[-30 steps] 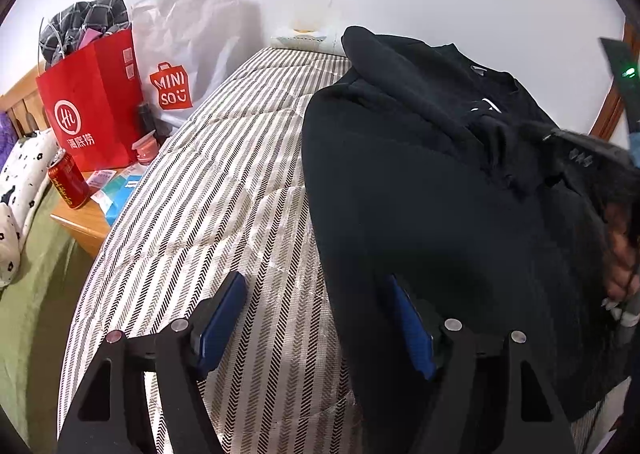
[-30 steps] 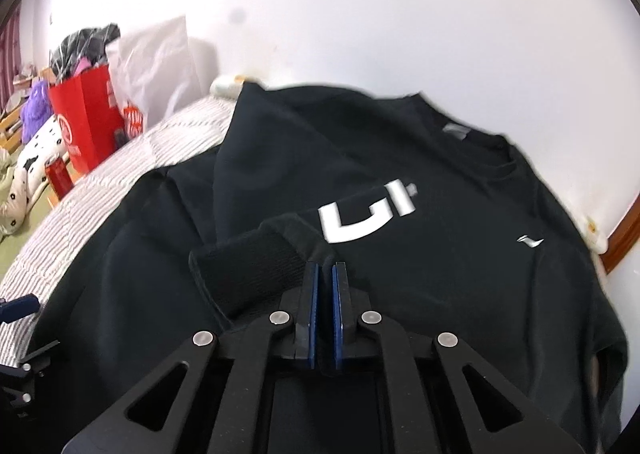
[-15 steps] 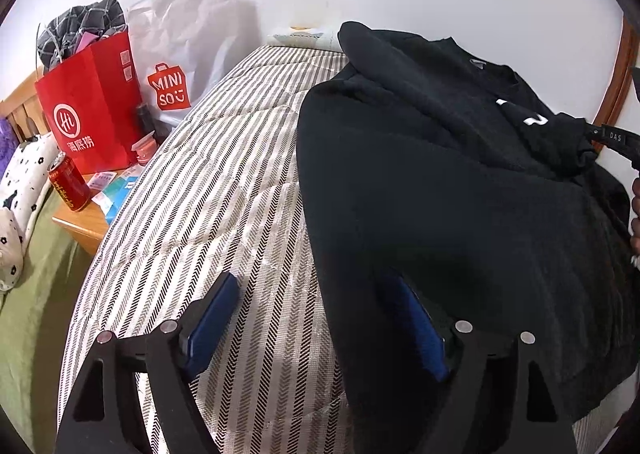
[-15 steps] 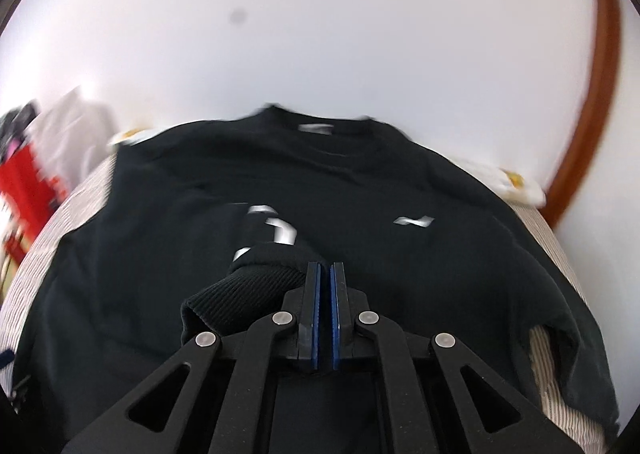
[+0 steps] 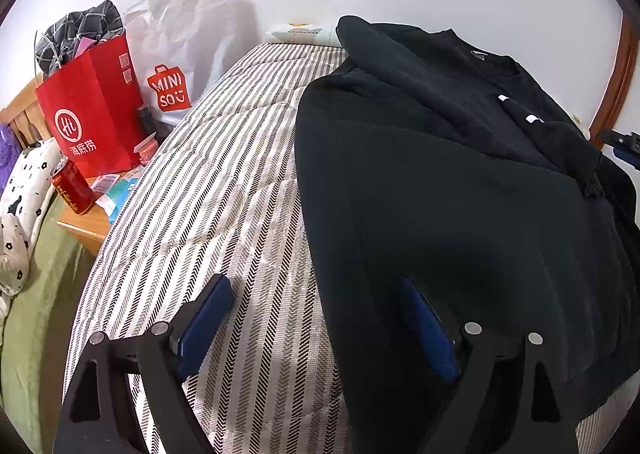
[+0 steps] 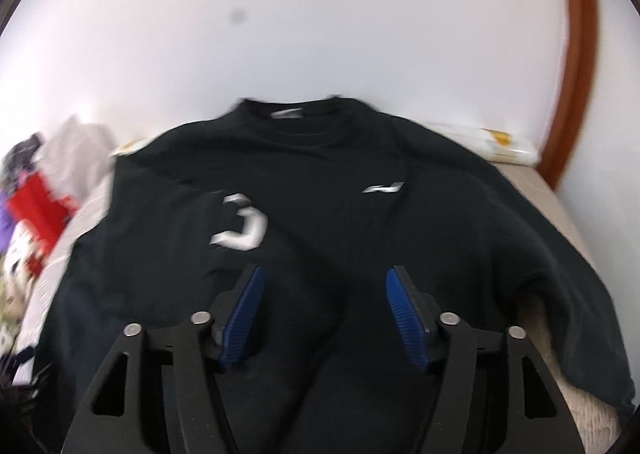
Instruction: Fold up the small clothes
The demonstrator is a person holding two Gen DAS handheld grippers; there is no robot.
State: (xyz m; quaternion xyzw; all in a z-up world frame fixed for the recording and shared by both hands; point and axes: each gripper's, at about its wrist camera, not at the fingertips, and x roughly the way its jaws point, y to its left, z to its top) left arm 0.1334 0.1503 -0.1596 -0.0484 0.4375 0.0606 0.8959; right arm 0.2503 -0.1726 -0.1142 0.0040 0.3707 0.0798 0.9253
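A black sweatshirt (image 5: 460, 190) lies spread on the striped bed (image 5: 224, 190), collar toward the wall. Its left sleeve is folded across the chest, the cuff (image 5: 568, 146) lying near the white print. In the right wrist view the sweatshirt (image 6: 360, 238) fills the middle, with white lettering (image 6: 240, 230) and a small logo (image 6: 382, 187). My left gripper (image 5: 316, 318) is open and empty above the sweatshirt's lower left hem. My right gripper (image 6: 324, 302) is open and empty above the sweatshirt's front; the view is motion-blurred.
A red paper bag (image 5: 88, 118) and a white Miniso bag (image 5: 180, 62) stand left of the bed on a wooden stand (image 5: 86, 228), with a red can (image 5: 72, 190). A white packet (image 5: 300, 32) lies at the wall. A wooden frame (image 6: 576, 66) rises at the right.
My right gripper carried the sleeve cuff rightward across the chest, then opened and let it go. The left gripper stayed open with little movement.
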